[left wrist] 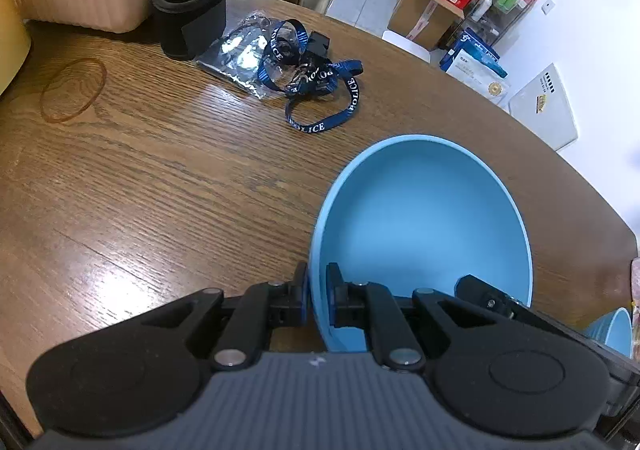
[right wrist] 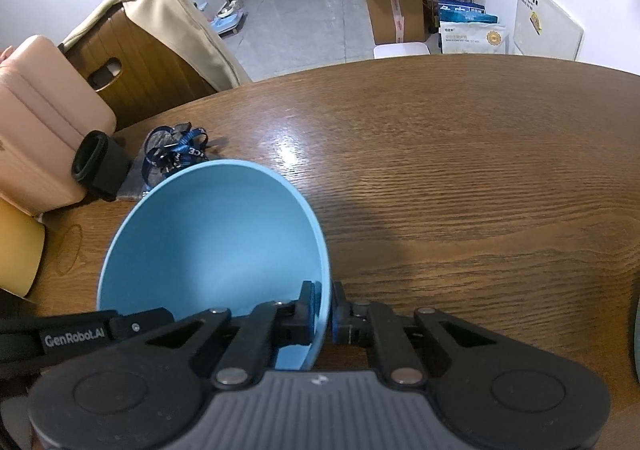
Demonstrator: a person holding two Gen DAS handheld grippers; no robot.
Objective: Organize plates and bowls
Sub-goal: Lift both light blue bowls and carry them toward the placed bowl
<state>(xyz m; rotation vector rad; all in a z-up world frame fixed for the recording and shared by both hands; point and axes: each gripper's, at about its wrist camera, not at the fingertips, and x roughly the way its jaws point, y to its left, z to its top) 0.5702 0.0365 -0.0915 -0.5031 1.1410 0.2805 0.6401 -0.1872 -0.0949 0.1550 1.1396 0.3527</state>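
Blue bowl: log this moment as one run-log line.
left gripper shut on blue bowl rim | right gripper shut on opposite rim | bowl over wooden table | contact unclear

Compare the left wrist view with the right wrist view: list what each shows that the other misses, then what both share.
Only the left wrist view: a second blue bowl at the lower right edge, and a rubber band lying clear on the wood.

Only the right wrist view: the bare right half of the table.

Both: the blue bowl, its rim pinched by the left claw and the right claw, plus the POLICE lanyard.
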